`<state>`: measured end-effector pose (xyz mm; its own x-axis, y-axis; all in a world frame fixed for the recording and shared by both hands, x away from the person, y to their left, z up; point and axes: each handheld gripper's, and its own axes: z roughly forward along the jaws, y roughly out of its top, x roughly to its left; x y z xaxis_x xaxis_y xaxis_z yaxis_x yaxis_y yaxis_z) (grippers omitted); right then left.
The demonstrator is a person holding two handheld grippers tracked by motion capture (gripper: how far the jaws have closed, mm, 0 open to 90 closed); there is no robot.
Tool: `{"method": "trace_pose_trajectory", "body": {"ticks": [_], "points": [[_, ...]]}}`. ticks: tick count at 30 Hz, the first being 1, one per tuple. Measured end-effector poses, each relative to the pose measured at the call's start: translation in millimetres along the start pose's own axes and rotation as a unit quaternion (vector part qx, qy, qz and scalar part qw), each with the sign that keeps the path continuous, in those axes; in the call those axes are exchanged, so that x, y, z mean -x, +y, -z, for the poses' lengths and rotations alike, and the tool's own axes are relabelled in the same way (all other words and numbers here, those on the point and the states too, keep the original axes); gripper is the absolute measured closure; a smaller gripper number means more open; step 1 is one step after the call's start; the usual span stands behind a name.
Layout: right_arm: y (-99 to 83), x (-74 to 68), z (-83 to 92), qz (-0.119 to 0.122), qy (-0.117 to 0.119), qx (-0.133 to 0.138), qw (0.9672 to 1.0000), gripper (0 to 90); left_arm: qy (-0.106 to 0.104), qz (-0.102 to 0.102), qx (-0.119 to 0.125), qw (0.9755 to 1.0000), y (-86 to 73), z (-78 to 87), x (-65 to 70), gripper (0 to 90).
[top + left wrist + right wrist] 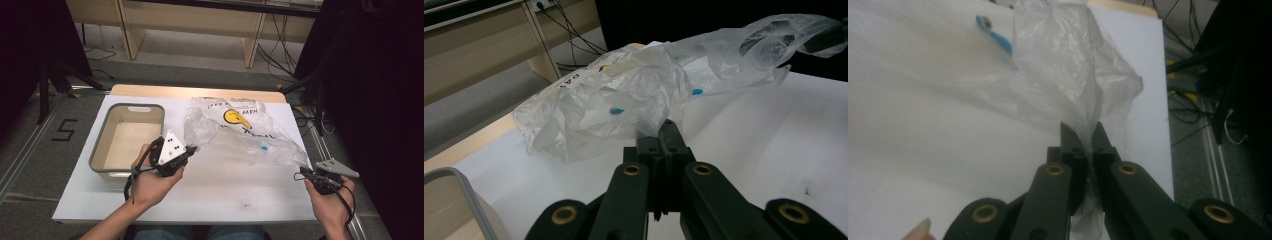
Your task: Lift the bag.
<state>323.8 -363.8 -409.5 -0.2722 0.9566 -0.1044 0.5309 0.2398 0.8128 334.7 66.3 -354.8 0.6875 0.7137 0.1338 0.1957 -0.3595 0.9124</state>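
The left hand-held gripper [191, 149] is clenched on one corner of a clear plastic bag [240, 132], and the right hand-held gripper [303, 172] is clenched on the opposite corner. The bag stretches between them, its long axis running from centre-left to lower right across the white bench [220, 195]. Both hands reach in low from the near edge. A grey bin [100, 145] sits just left of the left hand-held gripper.

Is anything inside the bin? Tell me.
No. In the high view the bin shows a bare pale floor, and the plastic bag lies on the table beside it.
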Motion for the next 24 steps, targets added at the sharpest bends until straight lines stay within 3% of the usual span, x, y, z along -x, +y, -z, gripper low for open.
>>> {"method": "trace_pose_trajectory", "body": {"ticks": [8, 18, 24], "points": [[12.2, -2.4, 7.4, 0.012, -0.025, 0.058, 0.9979, 90.0, 0.007, 0.010, 0.003, 0.9999, -3.3, -1.2, -5.5, 89.6], [26.4, -8.6, 15.5, 0.030, -0.043, 0.130, 0.9901, 90.0, 0.016, 0.018, 0.004, 0.9997, -7.9, -2.7, -12.8, 89.6], [33.6, -11.3, 15.4, 0.029, -0.040, 0.152, 0.9871, 90.0, 0.023, 0.024, 0.015, 0.9993, -7.7, -1.1, -15.2, 89.6]]}}
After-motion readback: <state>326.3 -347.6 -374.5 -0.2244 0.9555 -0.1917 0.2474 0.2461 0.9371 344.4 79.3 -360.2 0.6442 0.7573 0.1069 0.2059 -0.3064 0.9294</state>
